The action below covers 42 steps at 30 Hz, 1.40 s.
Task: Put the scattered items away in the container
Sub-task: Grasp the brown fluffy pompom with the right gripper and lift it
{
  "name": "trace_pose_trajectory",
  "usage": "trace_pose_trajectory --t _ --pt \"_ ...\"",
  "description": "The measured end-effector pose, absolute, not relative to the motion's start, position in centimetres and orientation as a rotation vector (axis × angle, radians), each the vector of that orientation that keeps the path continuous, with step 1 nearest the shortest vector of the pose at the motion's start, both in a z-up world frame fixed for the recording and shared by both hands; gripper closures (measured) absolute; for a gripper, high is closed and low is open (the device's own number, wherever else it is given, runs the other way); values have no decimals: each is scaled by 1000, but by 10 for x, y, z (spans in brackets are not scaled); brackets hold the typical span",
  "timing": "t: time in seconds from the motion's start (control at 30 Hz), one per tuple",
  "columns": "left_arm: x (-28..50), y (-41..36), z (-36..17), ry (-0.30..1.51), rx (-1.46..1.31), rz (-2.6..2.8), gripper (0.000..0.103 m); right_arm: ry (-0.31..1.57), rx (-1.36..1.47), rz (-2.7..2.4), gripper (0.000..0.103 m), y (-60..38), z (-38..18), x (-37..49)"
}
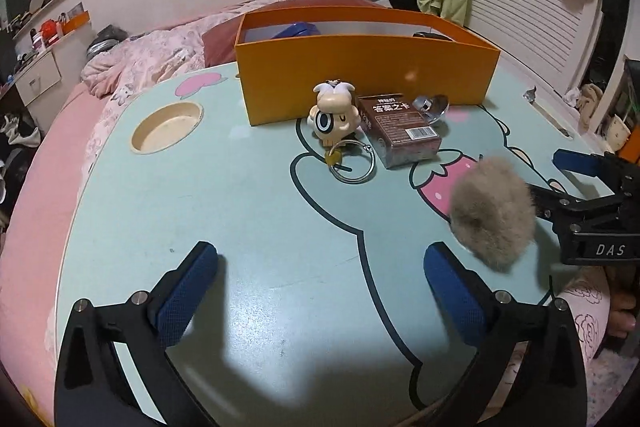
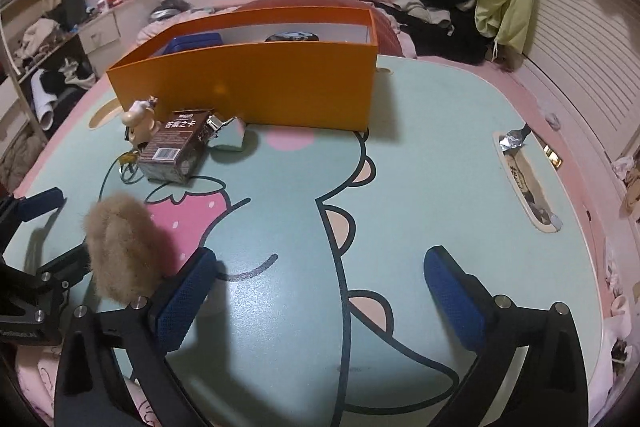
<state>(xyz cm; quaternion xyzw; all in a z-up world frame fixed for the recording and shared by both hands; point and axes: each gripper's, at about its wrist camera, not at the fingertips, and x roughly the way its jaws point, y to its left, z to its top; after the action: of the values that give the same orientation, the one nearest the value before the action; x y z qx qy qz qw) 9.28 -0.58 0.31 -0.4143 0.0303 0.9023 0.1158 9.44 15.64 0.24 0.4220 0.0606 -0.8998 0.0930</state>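
An orange box (image 1: 360, 75) (image 2: 248, 83) stands at the far side of the cartoon-print table (image 1: 248, 211), with a blue item (image 1: 300, 29) and a dark object inside. Against its front wall lie a cream toy figure (image 1: 332, 115) (image 2: 140, 119), a brown card pack (image 1: 400, 131) (image 2: 176, 147), a shiny metal piece (image 1: 432, 107) (image 2: 228, 135) and a key ring (image 1: 352, 163). A beige fluffy pom-pom (image 1: 494, 211) (image 2: 120, 247) lies between my two grippers, gripped by neither. My left gripper (image 1: 320, 287) (image 2: 60, 231) is open and holds nothing. My right gripper (image 2: 320, 287) (image 1: 560, 183) is also open and holds nothing.
A round cup recess (image 1: 168, 127) sits in the table's left part, and a long slot (image 2: 524, 183) with a scrap of foil on the right. Pink bedding (image 1: 140, 59) and piled clothes (image 2: 448, 7) lie behind the table. A slatted wall runs along the right.
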Motion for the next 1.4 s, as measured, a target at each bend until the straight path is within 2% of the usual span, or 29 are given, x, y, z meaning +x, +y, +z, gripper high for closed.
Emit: trace_pose_trajectory --t 0.43,0.57,0.73,0.87,1.03,1.07,1.17,1.4 --pt "92 -8 4 84 -1209 2641 0 156 1203 -2710 0 157 2 102" --pt "92 -8 4 82 -1209 2641 0 78 1108 -2695 24 161 9 111" --pt "92 -8 4 82 -1209 2641 0 80 969 -2564 31 141 27 123" --pt "92 -8 4 82 -1208 2641 0 172 981 -2431 48 107 28 121" --pt "92 -8 4 86 -1201 2640 0 165 1071 -2315 60 91 18 106" --pt "92 -8 5 86 -1200 2638 0 146 1097 -2299 75 92 15 102" --pt "92 -7 5 88 -1198 2634 0 88 1116 -2283 75 100 9 98" --pt "91 -8 6 80 -1195 2636 0 110 1019 -2438 76 110 17 118"
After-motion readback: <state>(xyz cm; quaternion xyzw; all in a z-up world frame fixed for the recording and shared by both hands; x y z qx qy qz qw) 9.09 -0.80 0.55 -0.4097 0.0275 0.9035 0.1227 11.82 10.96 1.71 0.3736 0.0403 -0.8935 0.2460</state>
